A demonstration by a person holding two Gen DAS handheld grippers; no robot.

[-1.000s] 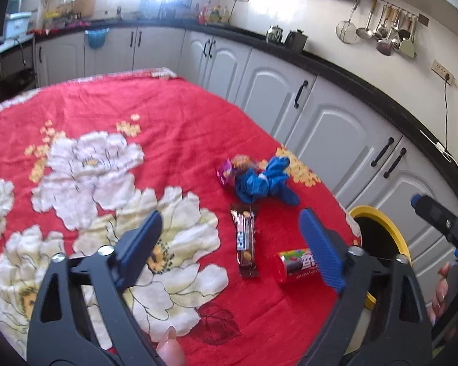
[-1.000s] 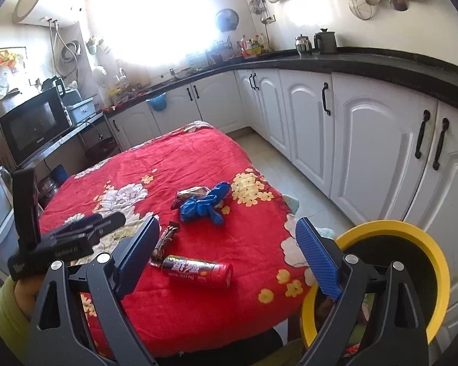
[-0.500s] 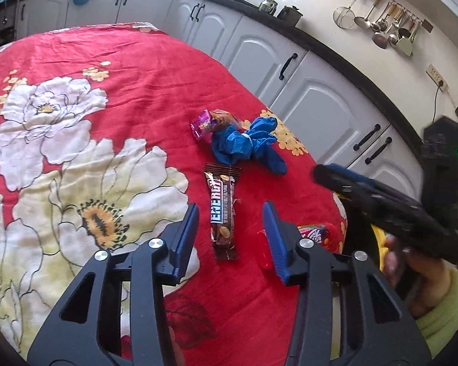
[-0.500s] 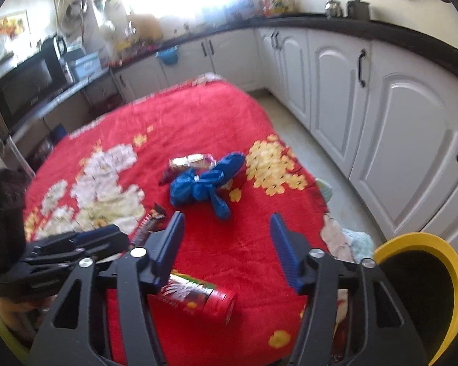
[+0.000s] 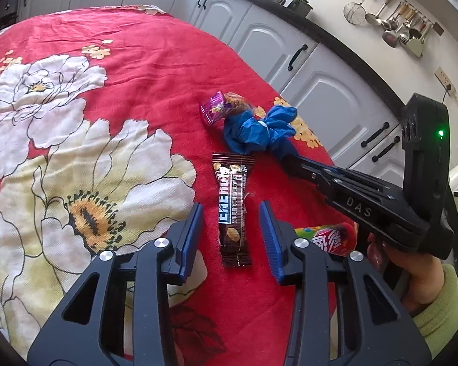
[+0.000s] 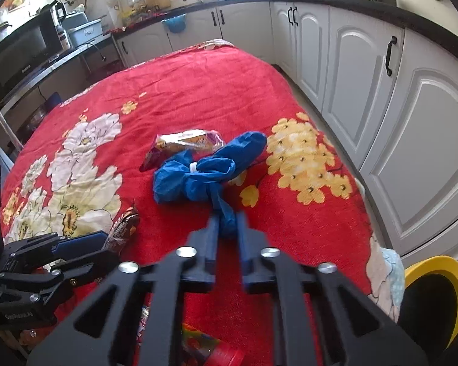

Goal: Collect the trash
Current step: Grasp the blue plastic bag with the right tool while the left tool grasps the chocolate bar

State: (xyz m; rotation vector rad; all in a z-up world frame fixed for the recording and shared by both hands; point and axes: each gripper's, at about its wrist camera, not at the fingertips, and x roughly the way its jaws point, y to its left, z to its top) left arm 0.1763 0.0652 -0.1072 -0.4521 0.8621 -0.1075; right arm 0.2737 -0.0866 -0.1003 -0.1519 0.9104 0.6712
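White cabinets (image 6: pixel 360 70) with black handles run beneath a dark worktop (image 6: pixel 381 12). Utensils (image 5: pixel 403 30) hang along the cream wall (image 5: pixel 366 58), and a microwave (image 6: pixel 18 61) sits in bright window light.

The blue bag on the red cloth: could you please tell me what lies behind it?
A purple snack wrapper lies behind the blue bag, touching it. Its near edge is covered by the bag, so whether anything is tucked between them cannot be seen.

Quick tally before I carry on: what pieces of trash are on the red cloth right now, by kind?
Snack wrappers: 2, brown bar wrapper and purple wrapper
Blue crumpled glove: 1, tail pinched in the right tool
Red candy tube: 1
Total: 4
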